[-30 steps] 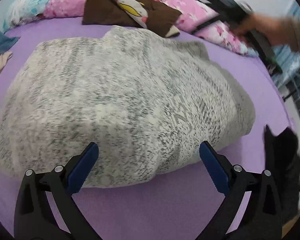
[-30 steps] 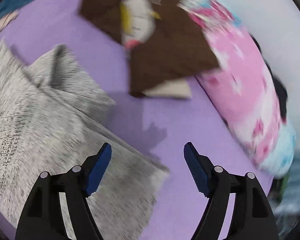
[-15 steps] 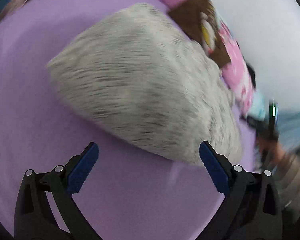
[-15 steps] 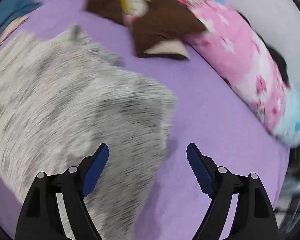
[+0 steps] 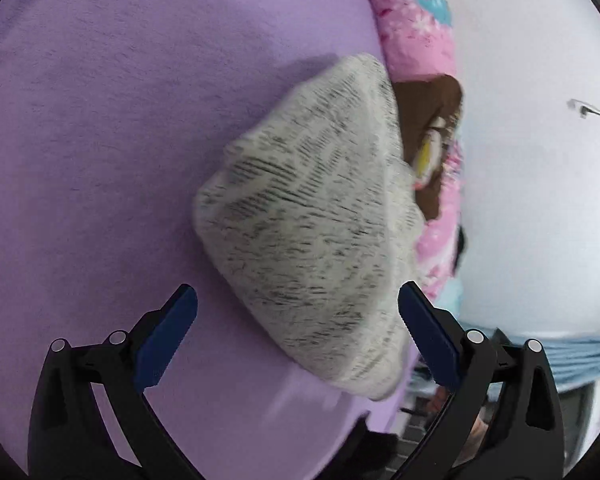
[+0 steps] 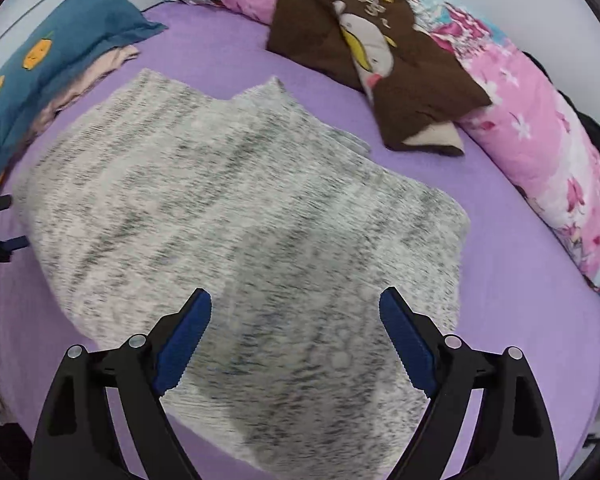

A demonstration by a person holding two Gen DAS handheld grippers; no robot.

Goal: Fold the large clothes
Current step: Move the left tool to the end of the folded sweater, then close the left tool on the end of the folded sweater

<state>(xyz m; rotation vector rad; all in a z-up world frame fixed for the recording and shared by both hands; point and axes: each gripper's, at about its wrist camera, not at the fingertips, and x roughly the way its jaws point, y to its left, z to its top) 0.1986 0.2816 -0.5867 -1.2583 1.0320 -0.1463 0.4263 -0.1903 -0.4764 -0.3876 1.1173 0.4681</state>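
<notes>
A grey-and-white speckled knit sweater [image 6: 236, 216] lies folded and flat on the purple bed sheet [image 6: 520, 280]. It also shows in the left wrist view [image 5: 312, 232], seen from its side. My right gripper [image 6: 296, 336] is open and empty, hovering over the sweater's near part. My left gripper [image 5: 298, 332] is open and empty, just off the sweater's near edge. The left gripper's tips show at the far left of the right wrist view [image 6: 0, 224], beside the sweater's left edge.
A brown garment with a cartoon print [image 6: 364, 56] lies on a pink floral quilt [image 6: 540, 128] along the far and right side of the bed. A blue pillow [image 6: 40, 64] sits at the far left. A white wall [image 5: 540, 200] stands behind the quilt.
Both grippers swung round: the left camera turned to see the sweater edge-on from the side, the right pulled back over the sweater's near part. Both stayed open and empty.
</notes>
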